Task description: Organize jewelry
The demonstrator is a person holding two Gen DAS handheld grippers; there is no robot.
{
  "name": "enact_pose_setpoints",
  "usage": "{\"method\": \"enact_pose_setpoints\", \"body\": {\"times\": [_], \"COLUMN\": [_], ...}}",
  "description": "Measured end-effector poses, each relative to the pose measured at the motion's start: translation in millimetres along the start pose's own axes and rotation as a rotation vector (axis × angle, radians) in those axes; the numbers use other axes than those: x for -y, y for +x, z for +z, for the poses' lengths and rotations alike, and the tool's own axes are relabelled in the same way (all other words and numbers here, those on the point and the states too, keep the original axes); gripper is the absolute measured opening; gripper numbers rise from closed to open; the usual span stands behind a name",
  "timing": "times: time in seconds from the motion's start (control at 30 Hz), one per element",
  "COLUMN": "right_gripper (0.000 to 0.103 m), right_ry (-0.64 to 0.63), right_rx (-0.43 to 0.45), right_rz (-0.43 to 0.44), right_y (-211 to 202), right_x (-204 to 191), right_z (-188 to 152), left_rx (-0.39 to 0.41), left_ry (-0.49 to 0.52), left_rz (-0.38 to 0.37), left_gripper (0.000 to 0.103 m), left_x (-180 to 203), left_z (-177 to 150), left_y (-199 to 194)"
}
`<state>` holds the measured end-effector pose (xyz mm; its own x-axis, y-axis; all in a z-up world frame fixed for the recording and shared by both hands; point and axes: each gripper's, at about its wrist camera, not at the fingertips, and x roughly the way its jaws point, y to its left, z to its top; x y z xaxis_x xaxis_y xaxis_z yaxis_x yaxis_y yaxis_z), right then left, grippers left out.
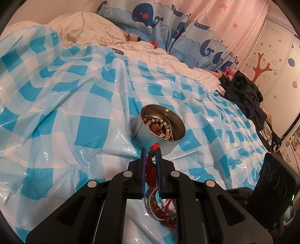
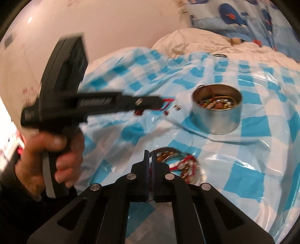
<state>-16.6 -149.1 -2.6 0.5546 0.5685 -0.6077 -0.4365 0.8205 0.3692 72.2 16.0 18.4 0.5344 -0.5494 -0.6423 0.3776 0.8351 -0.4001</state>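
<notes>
My left hand-held gripper [image 1: 151, 150] is clamped on a red knotted cord bracelet [image 1: 152, 169], which runs back between the pads and pokes out just past the tips. My right hand-held gripper [image 2: 149, 153] has its jaws drawn nearly together; that view is blurred, and I cannot tell whether any strand is caught between them.

The round metal tin [image 1: 159, 129] sits on the bed just ahead of the left tips, open, already part filled with pearl and bead strands. Below and slightly right of the left gripper lies the loose jewelry pile [image 1: 161, 206]: a metal bangle, brown beads, white beads and red string, tangled together. In the right wrist view that pile [image 2: 178, 165] lies right at the tips, to their right.

I judge the cord bracelet light, soft and limp, so it should droop and swing, and its knots could snag on the tin's rim. Mid-length between the pads looks a fair hold. The bead strands seem slippery and likely to trail neighbours when lifted; the bangle is stiff and better taken across its rim.

Everything rests on a blue-checked plastic sheet [image 1: 75, 105], glossy and wrinkled, over soft bedding, so the tin may tip or slide if nudged. A small metal lid [image 1: 118, 51] lies far beyond the tin, dark clothing [image 1: 243, 97] heaps off to the right, and a whale-print curtain [image 1: 150, 16] hangs behind.
</notes>
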Motion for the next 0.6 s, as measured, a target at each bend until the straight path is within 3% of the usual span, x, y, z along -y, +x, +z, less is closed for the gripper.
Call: {"method": "enact_pose_setpoints", "body": {"times": [0.13, 0.17, 0.2, 0.23, 0.43, 0.6], "right_gripper": [0.003, 0.013, 0.042, 0.048, 0.048, 0.048], "right_ry": [0.071, 0.068, 0.054, 0.028, -0.160, -0.145], "right_rx": [-0.034, -0.050, -0.061, -0.061, -0.153, -0.197], "right_rz": [0.050, 0.053, 0.049, 0.044, 0.076, -0.016], "right_y": [-1, 1, 2, 1, -7, -5], "right_x": [11, 10, 7, 1, -32, -23], "right_z": [3, 3, 2, 0, -9, -18], "left_rx": [-0.002, -0.001, -0.001, -0.001, 0.003, 0.003], "left_ry": [0.000, 0.001, 0.000, 0.000, 0.000, 0.000], "left_rz": [0.000, 0.000, -0.001, -0.001, -0.001, 0.000], "left_gripper": [0.008, 0.008, 0.008, 0.008, 0.008, 0.008], "left_x": [0, 0, 0, 0, -1, -2], "left_z": [-1, 0, 0, 0, 0, 0], "left_y": [1, 0, 0, 0, 1, 1]}}
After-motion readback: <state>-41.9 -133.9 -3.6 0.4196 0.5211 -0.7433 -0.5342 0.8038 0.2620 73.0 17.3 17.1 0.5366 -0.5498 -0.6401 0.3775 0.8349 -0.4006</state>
